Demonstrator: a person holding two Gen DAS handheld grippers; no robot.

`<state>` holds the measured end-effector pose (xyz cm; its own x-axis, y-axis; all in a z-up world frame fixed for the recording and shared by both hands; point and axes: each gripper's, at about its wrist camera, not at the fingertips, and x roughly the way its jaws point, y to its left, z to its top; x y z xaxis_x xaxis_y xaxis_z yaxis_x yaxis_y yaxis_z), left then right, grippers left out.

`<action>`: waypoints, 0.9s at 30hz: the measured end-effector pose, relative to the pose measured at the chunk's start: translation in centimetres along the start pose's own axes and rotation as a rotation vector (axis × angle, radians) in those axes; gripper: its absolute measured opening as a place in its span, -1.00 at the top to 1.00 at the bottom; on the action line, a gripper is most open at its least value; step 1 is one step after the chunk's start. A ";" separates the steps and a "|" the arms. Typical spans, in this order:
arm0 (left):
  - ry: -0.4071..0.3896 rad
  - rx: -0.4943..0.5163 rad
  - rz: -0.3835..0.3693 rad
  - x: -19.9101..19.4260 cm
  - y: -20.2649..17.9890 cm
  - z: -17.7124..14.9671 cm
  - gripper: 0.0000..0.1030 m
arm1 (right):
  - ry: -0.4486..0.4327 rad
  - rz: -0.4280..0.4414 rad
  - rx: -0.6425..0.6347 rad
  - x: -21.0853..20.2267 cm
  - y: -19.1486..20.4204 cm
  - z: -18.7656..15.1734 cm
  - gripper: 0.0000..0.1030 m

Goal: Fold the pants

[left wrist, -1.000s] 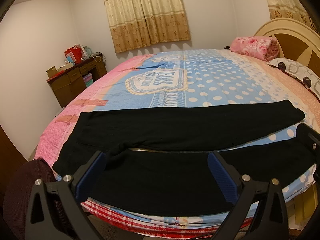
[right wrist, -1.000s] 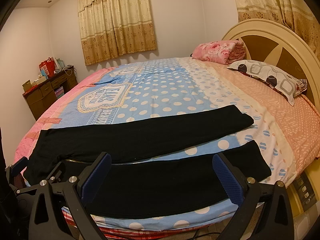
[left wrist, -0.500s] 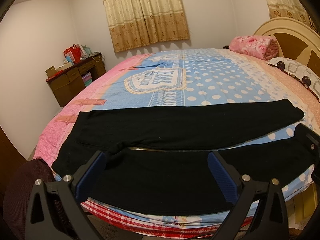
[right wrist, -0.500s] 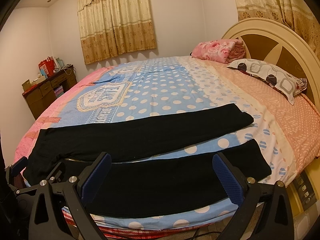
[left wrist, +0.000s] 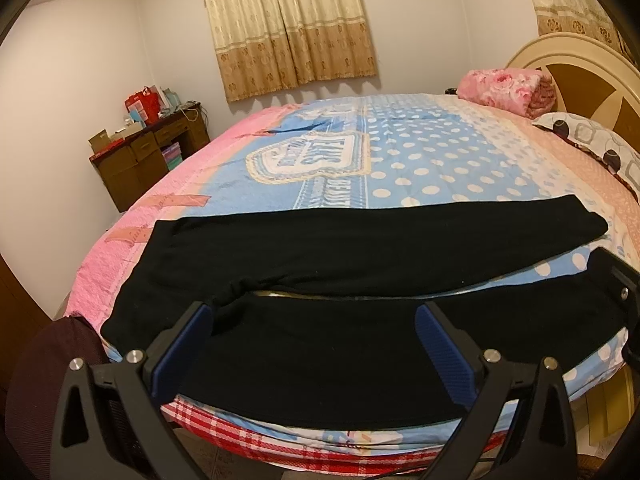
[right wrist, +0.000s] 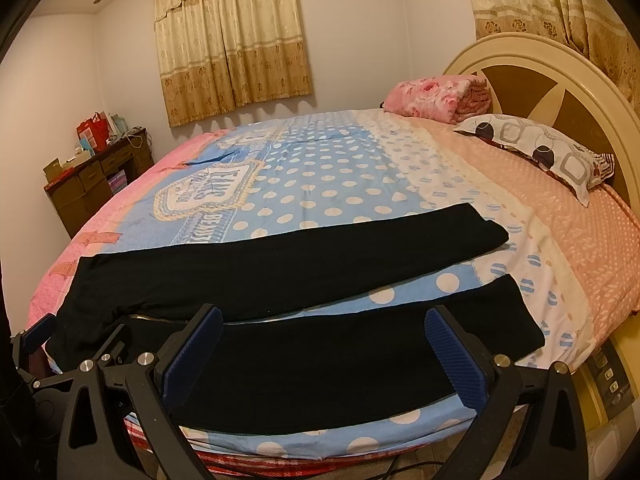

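Black pants (left wrist: pixel 360 256) lie flat on the bed, waist at the left, both legs stretched to the right with a gap between them; they also show in the right wrist view (right wrist: pixel 304 264). My left gripper (left wrist: pixel 312 344) is open and empty, held off the bed's near edge over the near leg by the crotch. My right gripper (right wrist: pixel 324 352) is open and empty, off the near edge over the middle of the near leg. The left gripper also shows at the left edge of the right wrist view (right wrist: pixel 36 336).
The bed (left wrist: pixel 400 152) has a blue polka-dot and pink cover. A patterned pillow (right wrist: pixel 536 152) and a folded pink blanket (right wrist: pixel 436 96) lie by the headboard (right wrist: pixel 560 80). A wooden desk (left wrist: pixel 148 156) with clutter stands at the far left wall.
Both views have shifted very slightly; the pants lie as before and both grippers stay open.
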<state>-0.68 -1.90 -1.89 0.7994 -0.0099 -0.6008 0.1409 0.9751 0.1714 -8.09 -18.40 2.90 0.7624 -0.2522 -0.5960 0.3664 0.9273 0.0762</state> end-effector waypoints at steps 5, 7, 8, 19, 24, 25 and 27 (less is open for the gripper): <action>0.010 -0.001 -0.006 0.3 0.4 0.2 -1.00 | 0.005 -0.001 0.000 0.0 0.1 -0.1 -0.98; 0.013 0.000 -0.006 0.4 0.4 0.2 -1.00 | 0.007 -0.001 0.001 0.1 0.0 -0.1 -0.98; 0.017 0.000 -0.006 0.6 0.5 0.3 -1.00 | 0.009 -0.003 0.004 0.2 -0.1 -0.1 -0.98; 0.103 -0.030 0.021 5.2 2.9 -0.7 -1.00 | 0.085 -0.087 0.154 3.9 -7.0 -0.1 -0.98; 0.119 -0.046 0.034 6.7 3.8 -1.5 -1.00 | 0.097 -0.144 0.221 5.0 -10.2 -0.5 -0.97; 0.121 -0.045 0.034 6.9 3.8 -1.6 -1.00 | 0.099 -0.144 0.222 5.2 -10.4 -0.5 -0.97; 0.124 -0.040 0.027 7.3 3.7 -1.8 -1.00 | 0.106 -0.143 0.208 5.6 -10.3 -0.7 -0.97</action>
<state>4.56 2.06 -7.05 0.7240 0.0417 -0.6886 0.0945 0.9828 0.1589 -7.97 -29.13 -1.81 0.6387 -0.3360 -0.6923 0.5766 0.8047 0.1415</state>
